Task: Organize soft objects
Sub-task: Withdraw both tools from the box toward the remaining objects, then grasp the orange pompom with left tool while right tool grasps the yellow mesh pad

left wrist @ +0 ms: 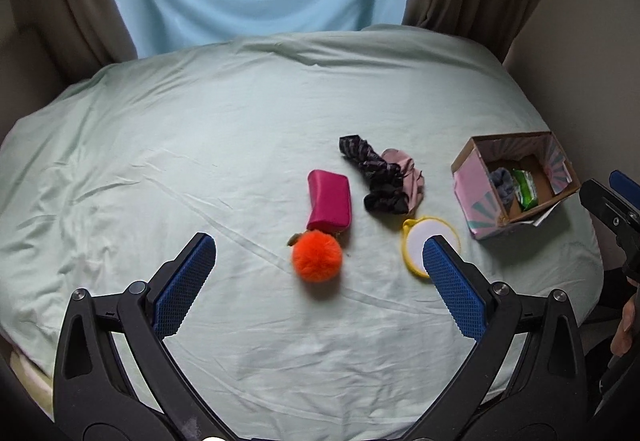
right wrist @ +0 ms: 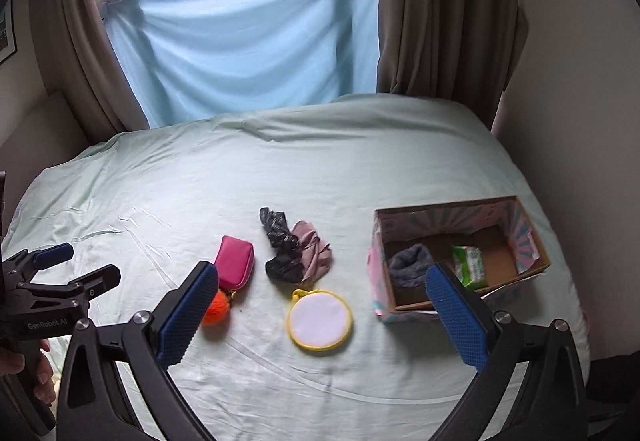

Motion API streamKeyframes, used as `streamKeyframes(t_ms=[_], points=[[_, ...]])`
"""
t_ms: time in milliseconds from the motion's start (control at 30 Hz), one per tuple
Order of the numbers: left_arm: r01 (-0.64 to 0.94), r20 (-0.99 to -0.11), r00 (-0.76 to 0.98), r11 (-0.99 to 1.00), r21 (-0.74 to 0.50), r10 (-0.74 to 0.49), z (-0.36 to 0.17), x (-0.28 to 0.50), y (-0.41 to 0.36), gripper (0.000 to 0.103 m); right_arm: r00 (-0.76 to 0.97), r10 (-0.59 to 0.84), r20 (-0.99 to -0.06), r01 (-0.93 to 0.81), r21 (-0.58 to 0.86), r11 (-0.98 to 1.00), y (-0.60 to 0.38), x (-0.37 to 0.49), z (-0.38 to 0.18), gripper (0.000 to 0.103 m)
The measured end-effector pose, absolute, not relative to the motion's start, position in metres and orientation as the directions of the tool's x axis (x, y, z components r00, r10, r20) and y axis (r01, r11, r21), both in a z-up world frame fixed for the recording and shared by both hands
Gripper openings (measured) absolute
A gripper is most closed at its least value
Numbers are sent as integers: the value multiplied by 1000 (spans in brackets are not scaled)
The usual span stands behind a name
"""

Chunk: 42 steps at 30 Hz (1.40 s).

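On the pale green bed sheet [left wrist: 200, 161] lie an orange pompom [left wrist: 317, 256], a pink pouch [left wrist: 330, 200], a dark scrunchie [left wrist: 376, 177] against a dusty-pink cloth [left wrist: 410, 171], and a round white pad with a yellow rim [left wrist: 424, 241]. The same things show in the right wrist view: pompom [right wrist: 216, 311], pouch [right wrist: 235, 261], scrunchie [right wrist: 282, 249], cloth [right wrist: 316, 247], pad [right wrist: 320, 319]. My left gripper [left wrist: 319, 255] is open above the pompom. My right gripper [right wrist: 322, 295] is open above the pad.
An open cardboard box [right wrist: 532, 237] stands at the right of the bed with a grey knit piece [right wrist: 410, 269] and a green packet [right wrist: 470, 265] inside; it also shows in the left wrist view [left wrist: 464, 157]. Brown curtains [right wrist: 440, 21] and a blue sheet [right wrist: 248, 41] hang behind.
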<state>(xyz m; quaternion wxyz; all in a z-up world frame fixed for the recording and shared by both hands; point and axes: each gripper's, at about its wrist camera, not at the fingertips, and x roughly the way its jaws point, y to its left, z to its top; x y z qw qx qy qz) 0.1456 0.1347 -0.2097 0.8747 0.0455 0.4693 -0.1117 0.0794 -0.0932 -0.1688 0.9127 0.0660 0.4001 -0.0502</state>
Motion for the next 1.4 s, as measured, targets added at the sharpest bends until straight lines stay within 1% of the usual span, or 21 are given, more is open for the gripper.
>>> streamKeyframes(t_ms=[133, 367, 633, 800, 900, 1000, 1033, 1133, 1167, 1200, 1267, 1333, 1400], points=[[264, -816, 546, 963, -48, -190, -252, 155, 144, 103, 663, -47, -747, 161, 82, 984, -80, 89, -211, 103], [317, -823, 534, 948, -18, -194, -335, 173, 134, 103, 627, -53, -777, 193, 90, 977, -75, 109, -300, 103], [390, -827, 519, 921, 3, -218, -407, 204, 121, 103, 575, -86, -814, 196, 35, 980, -70, 134, -389, 103], [435, -851, 478, 900, 13, -219, -445, 214, 110, 103, 533, -88, -841, 226, 42, 973, -75, 149, -429, 103], [454, -857, 470, 891, 28, -212, -457, 215, 105, 103, 514, -91, -853, 242, 42, 969, -79, 155, -444, 98], [462, -864, 462, 886, 42, -199, -467, 216, 102, 102, 503, -109, -857, 243, 19, 970, -77, 157, -454, 97], [462, -867, 457, 886, 43, -196, -470, 216, 102, 101, 502, -123, -856, 237, -1, 971, -75, 158, -456, 97], [448, -878, 442, 893, 42, -181, -477, 219, 106, 92, 501, -144, -854, 241, -22, 970, -73, 157, -462, 97], [443, -882, 436, 895, 41, -176, -479, 220, 107, 86, 503, -145, -852, 247, -19, 969, -73, 157, -463, 97], [441, -885, 430, 897, 35, -177, -482, 222, 108, 82, 504, -147, -851, 254, -17, 967, -74, 156, -464, 97], [439, -881, 434, 898, 23, -189, -482, 223, 111, 81, 502, -146, -852, 261, -12, 965, -75, 157, -467, 97], [445, -878, 439, 895, 31, -188, -481, 224, 110, 74, 502, -146, -852, 266, -8, 964, -76, 156, -469, 97], [449, -876, 443, 893, 32, -191, -480, 224, 110, 65, 498, -146, -855, 267, -9, 964, -75, 158, -471, 97]])
